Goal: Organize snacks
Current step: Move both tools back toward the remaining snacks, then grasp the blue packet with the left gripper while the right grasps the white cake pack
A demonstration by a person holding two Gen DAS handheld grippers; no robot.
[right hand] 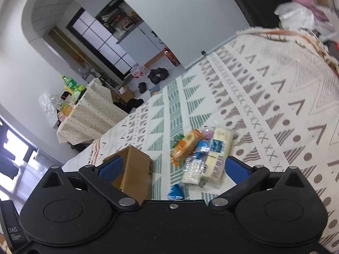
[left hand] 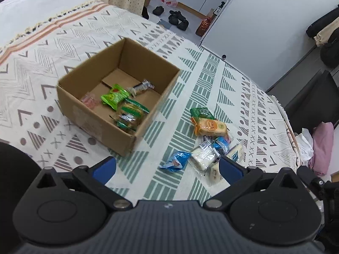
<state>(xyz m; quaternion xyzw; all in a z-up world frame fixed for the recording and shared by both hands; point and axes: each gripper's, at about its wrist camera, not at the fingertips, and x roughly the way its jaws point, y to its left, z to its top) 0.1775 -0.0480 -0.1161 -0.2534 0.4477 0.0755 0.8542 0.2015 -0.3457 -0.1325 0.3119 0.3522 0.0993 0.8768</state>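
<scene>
Black shoes [left hand: 178,19] on the floor beyond the patterned bedspread [left hand: 211,80], pink cloth [left hand: 322,146] alongside.

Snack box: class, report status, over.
Both claws, left and right, open, empty. Box part filled; loose snacks lie on the blanket beside it. Nothing in the way.

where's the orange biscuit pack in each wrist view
Left wrist: orange biscuit pack lies right of centre on the patterned cloth, at the far end of the loose snack pile, right of the cardboard box.
Right wrist: the pack sits centre frame, at the pile's left side.
Shared landmark: the cardboard box, left of the pile in both.
</scene>
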